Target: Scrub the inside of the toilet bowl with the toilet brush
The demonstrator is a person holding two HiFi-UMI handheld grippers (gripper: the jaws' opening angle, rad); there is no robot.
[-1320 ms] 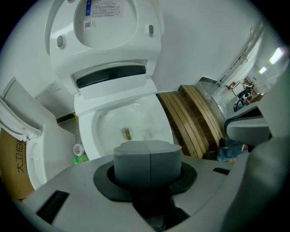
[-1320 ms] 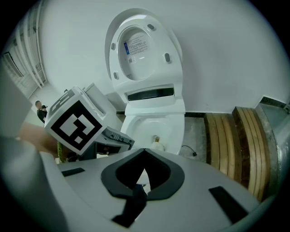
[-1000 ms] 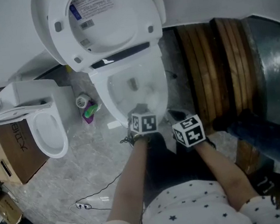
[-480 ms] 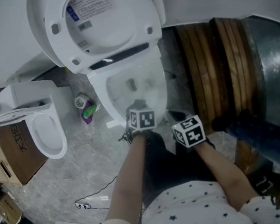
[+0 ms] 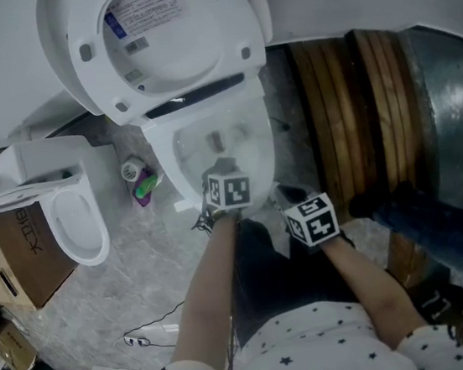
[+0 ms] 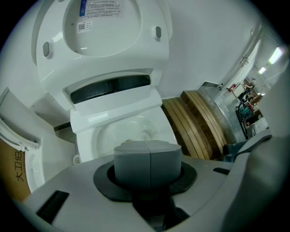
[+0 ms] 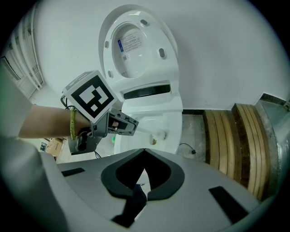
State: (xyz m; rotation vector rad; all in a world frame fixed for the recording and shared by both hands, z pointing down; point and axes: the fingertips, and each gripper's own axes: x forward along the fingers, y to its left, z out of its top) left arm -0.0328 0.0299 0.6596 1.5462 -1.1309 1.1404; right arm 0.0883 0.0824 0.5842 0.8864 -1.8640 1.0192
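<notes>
The left hand-held gripper (image 7: 130, 126) is clamped on the toilet brush (image 7: 157, 133). Its white stem slants down into the open toilet bowl (image 5: 165, 158), with the head low on the inner wall, so scrubbing looks to be the step in hand. The next move likely calls for sweeping the head round under the rim. To the right, the right hand-held gripper (image 7: 143, 174) hangs beside the bowl, its 2 jaws apart and empty. In the head view the left gripper's marker cube hides most of the brush, and any water is hard to make out.
</notes>
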